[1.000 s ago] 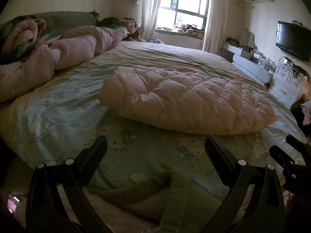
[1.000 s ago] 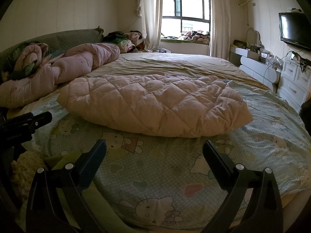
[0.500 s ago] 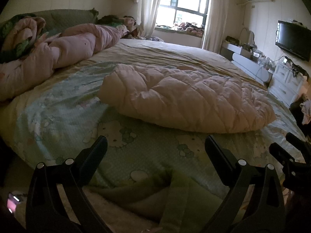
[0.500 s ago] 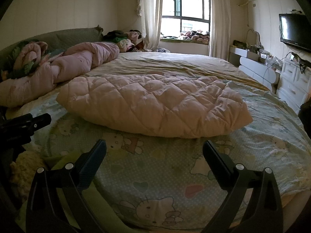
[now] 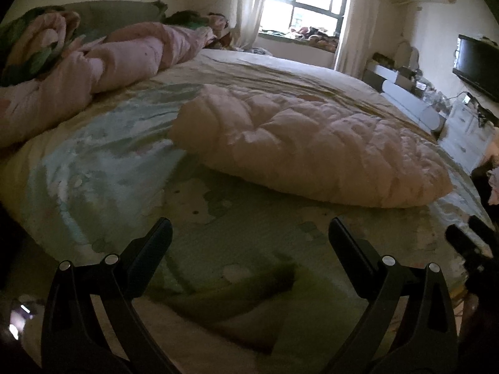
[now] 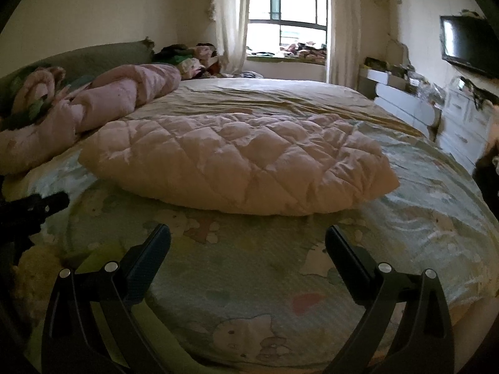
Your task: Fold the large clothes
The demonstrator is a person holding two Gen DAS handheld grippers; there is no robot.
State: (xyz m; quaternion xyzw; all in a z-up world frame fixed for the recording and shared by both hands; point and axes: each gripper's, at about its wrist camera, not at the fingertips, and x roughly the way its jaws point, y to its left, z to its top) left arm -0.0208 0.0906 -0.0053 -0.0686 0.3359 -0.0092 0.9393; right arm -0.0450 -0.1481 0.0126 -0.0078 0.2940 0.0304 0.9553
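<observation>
A puffy pale pink quilted garment (image 5: 305,152) (image 6: 240,162) lies folded flat in the middle of the bed. My left gripper (image 5: 249,233) hovers open over the near edge of the bed, short of the garment, with nothing between its fingers. My right gripper (image 6: 248,237) is likewise open and empty, just in front of the garment's near edge. The right gripper's black tip (image 5: 467,246) shows at the right edge of the left wrist view. The left gripper's tip (image 6: 40,208) shows at the left edge of the right wrist view.
The bed carries a light green cartoon-print sheet (image 6: 280,280). A rolled pink duvet (image 6: 124,93) and a green headboard cushion (image 6: 93,59) lie at the far left. A green cloth (image 5: 234,299) hangs at the bed's near edge. White drawers (image 6: 461,131) and a wall television (image 6: 467,46) stand to the right.
Both grippers have drifted slightly forward and up toward the garment, which now looks a little nearer. Both stay open. The garment itself has not moved.
</observation>
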